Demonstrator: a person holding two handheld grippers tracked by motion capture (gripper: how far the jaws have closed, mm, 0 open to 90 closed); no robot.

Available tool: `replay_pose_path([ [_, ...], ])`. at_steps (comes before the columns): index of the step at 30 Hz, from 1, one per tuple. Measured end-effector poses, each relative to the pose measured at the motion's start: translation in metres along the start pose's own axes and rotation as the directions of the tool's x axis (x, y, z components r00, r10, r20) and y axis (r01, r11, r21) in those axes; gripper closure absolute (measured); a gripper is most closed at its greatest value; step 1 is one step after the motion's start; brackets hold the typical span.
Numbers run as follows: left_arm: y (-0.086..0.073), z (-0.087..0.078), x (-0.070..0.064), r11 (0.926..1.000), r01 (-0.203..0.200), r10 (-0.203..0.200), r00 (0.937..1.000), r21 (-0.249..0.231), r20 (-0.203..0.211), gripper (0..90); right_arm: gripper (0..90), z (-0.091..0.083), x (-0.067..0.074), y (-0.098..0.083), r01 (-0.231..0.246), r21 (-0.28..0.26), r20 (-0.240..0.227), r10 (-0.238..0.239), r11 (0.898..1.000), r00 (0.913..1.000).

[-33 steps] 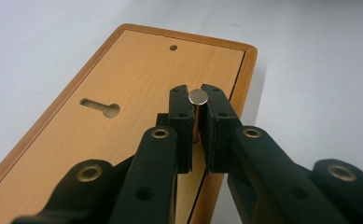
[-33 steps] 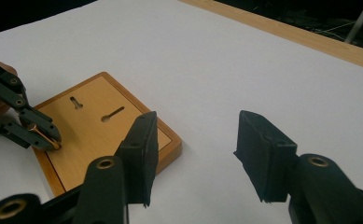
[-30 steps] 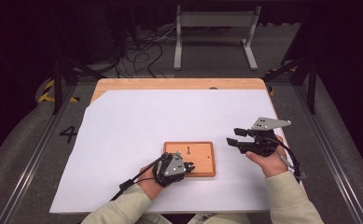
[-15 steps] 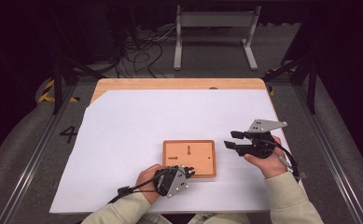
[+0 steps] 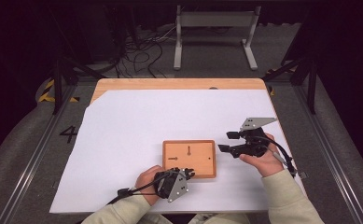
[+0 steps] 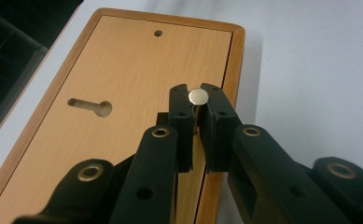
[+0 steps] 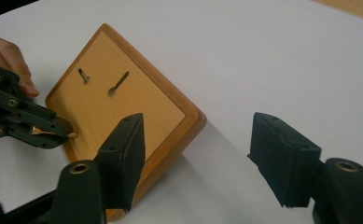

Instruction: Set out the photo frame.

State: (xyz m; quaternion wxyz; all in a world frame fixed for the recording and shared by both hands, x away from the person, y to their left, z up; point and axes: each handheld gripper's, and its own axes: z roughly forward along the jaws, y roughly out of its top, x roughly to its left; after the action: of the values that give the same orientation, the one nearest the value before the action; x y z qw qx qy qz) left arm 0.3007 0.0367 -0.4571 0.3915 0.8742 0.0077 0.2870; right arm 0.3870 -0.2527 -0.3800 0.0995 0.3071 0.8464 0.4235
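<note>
A flat wooden board (image 5: 200, 151) with two keyhole slots lies on the white sheet. My left gripper (image 5: 188, 174) is at the board's near edge, shut on a small metal pin (image 6: 198, 96) with a round silvery head. The pin stands over the board's rim beside one keyhole slot (image 6: 93, 106). In the right gripper view that left gripper (image 7: 69, 134) pinches the brassy pin (image 7: 53, 132) at the board's (image 7: 132, 100) corner. My right gripper (image 5: 226, 142) hovers just right of the board. Its jaws have just been opening and stand wide apart (image 7: 198, 140) with nothing between them.
The white sheet (image 5: 137, 121) covers most of the wooden table (image 5: 170, 84). A small hole (image 6: 158, 33) sits near the board's far end. A metal stand (image 5: 215, 28) and cables lie on the floor beyond the table.
My left hand has drawn back a little toward the board's near edge. The right gripper's jaws stand wider apart than before, and that hand has edged slightly left.
</note>
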Motion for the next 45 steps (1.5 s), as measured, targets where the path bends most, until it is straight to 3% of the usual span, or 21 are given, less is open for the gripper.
replay_pose_path([
  [5, 0.0, -0.001, -0.001, 1.0, 0.004, -0.004, 1.0, 0.002, 0.004, 83.7, 28.2, 0.019, -0.001, 0.011, -0.013, 0.09, -0.046, 0.018, 0.996, 0.9988],
  [11, 0.0, -0.001, -0.001, 1.0, 0.007, -0.007, 1.0, 0.002, 0.002, 83.6, 26.3, 0.042, -0.003, 0.02, -0.01, 0.179, -0.105, 0.029, 0.984, 0.9941],
  [15, 0.0, -0.001, -0.002, 1.0, 0.01, -0.01, 1.0, 0.002, 0.001, 83.6, 26.3, 0.054, -0.002, 0.022, -0.001, 0.214, -0.139, 0.032, 0.977, 0.9897],
  [21, -0.001, -0.001, -0.001, 0.9998, 0.021, -0.021, 0.9998, 0.0, 0.006, 83.6, 26.2, 0.065, -0.003, 0.021, -0.004, 0.25, -0.152, 0.043, 0.968, 0.9875],
  [22, -0.001, -0.001, -0.001, 0.9998, 0.022, -0.022, 0.9997, -0.001, 0.01, 83.6, 25.9, 0.07, -0.004, 0.019, -0.011, 0.271, -0.165, 0.058, 0.963, 0.9847],
  [30, -0.001, -0.001, 0.0, 0.9995, 0.033, -0.033, 0.9994, -0.004, 0.01, 83.6, 23.6, 0.081, -0.002, 0.017, 0.011, 0.295, -0.209, 0.054, 0.955, 0.9763],
  [45, -0.002, -0.001, 0.0, 0.9991, 0.04, -0.04, 0.9991, -0.011, 0.015, 83.5, 24.9, 0.087, -0.007, 0.015, -0.04, 0.323, -0.251, 0.126, 0.946, 0.9599],
])
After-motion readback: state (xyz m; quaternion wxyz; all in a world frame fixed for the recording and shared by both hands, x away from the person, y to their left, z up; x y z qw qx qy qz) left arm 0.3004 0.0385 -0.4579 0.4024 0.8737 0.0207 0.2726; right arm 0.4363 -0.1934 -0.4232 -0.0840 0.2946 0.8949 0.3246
